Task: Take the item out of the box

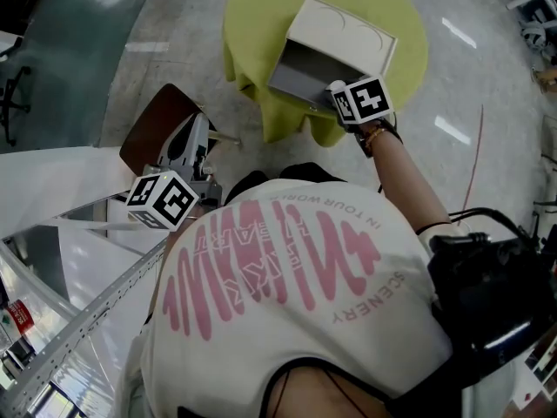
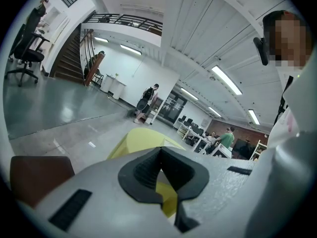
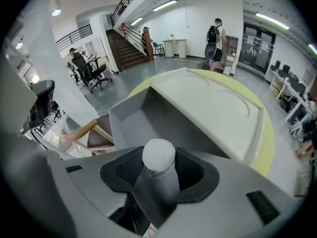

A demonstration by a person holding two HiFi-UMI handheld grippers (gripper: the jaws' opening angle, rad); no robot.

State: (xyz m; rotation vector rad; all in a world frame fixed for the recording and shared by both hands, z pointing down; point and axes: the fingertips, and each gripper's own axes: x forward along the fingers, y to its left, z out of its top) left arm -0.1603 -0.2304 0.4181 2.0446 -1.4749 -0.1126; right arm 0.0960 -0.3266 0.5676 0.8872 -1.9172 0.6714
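- Right gripper (image 3: 159, 176): we record its jaws clenched on the item (image 3: 158, 155), a grey cylinder with a round white top. The black pads (image 3: 123, 170) press on it from both sides.
- Item, location: upright between the right jaws, at the near rim of the box (image 3: 166, 125). We cannot tell whether its lower end is touching the box.
- Box: grey inside, with a white lid (image 1: 341, 31) thrown back. It lies on the table (image 1: 261, 24), near the edge on our side. The part of its compartment that we see holds nothing else.
- Table: round, covered in a yellow-green cloth.
- Left gripper (image 2: 159, 155): jaws closed together with nothing between them. It is held well apart from the box, beside the brown chair seat (image 1: 150, 133).
- Person: white shirt with pink print (image 1: 287, 294), seen from above. The right forearm (image 1: 409, 177) reaches towards the box.
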